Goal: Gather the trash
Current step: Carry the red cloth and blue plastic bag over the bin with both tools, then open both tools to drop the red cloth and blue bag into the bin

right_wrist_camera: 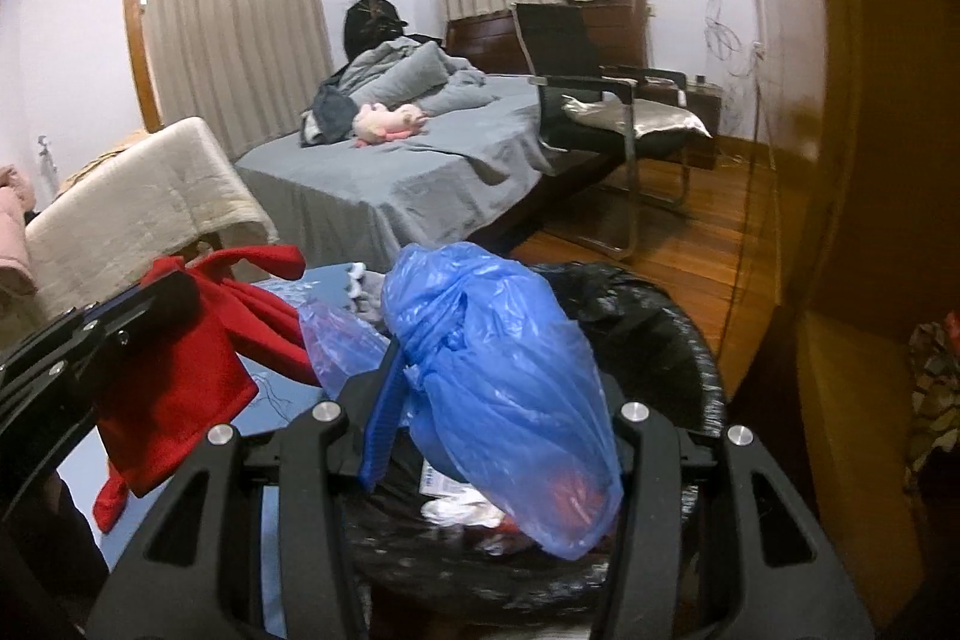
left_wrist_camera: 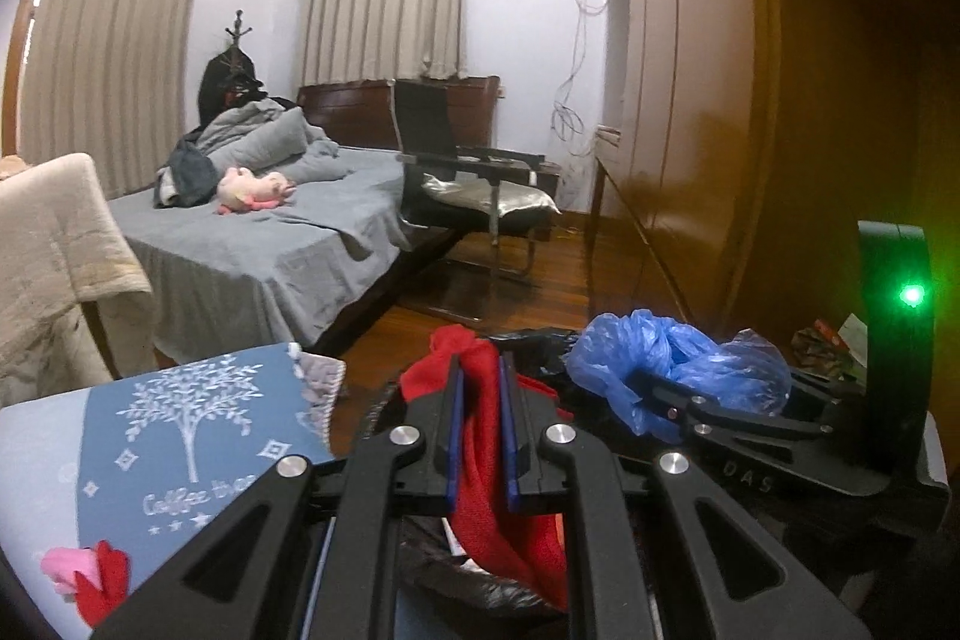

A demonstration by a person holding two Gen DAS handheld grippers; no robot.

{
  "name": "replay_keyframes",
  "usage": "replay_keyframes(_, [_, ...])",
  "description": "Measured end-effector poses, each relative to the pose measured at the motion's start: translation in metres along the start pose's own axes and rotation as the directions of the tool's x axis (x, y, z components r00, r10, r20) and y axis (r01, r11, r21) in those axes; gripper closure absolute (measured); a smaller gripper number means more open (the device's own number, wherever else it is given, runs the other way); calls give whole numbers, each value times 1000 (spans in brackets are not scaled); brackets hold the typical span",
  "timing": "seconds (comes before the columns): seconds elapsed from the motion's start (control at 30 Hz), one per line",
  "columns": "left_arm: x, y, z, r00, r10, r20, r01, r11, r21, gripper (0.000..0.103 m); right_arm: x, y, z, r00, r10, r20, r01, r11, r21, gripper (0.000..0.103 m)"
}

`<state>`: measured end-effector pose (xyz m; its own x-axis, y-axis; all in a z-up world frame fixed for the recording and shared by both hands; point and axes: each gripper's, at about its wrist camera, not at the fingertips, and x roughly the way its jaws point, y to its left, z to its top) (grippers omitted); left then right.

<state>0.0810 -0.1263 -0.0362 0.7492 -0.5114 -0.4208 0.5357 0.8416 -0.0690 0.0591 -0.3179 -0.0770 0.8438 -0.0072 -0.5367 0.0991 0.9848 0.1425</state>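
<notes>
In a bedroom, two hand-held grippers hang over a bin lined with a black bag (right_wrist_camera: 660, 322). The left gripper (left_wrist_camera: 480, 424) is clamped tight on a red cloth (left_wrist_camera: 492, 460), which is pinched between its blue pads and droops toward the bin's mouth. Just beside it, the right gripper (right_wrist_camera: 498, 430) grips a crumpled blue plastic bag (right_wrist_camera: 498, 376), its jaws held partly apart by the bulk of the bag, directly above the bin. White scraps (right_wrist_camera: 456, 511) already lie inside the liner. To the left of the bin sits a blue cloth printed with a white tree (left_wrist_camera: 180, 424). Behind, a bed with grey sheets (left_wrist_camera: 288, 244) carries a pink plush toy (left_wrist_camera: 252, 190), and a black chair (left_wrist_camera: 468, 172) stands on the wooden floor (right_wrist_camera: 678, 244).
</notes>
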Motion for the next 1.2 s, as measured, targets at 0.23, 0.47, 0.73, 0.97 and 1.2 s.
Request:
replay_keyframes(0.23, [37, -19, 1, 999, -48, -18, 48, 999, 25, 93, 13, -29, -4, 998, -55, -19, 55, 998, 24, 57])
replay_keyframes(0.47, [75, -30, -6, 995, -74, -63, 76, 997, 29, 93, 36, -48, -8, 995, -86, -44, 87, 996, 21, 57])
replay_keyframes(0.73, [99, -27, -11, 991, -78, -106, 81, 996, 25, 70, 63, -60, -13, 986, -143, -83, 145, 989, 20, 35])
replay_keyframes(0.97, [81, 0, -8, 997, -11, -73, 12, 1000, 17, 33, 51, -57, -17, 984, -167, -60, 168, 986, 11, 6])
replay_keyframes(1.2, [43, 38, -9, 996, 84, -44, -85, 996, -19, 14, 37, -33, -12, 992, -118, -40, 118, 993, 8, 6])
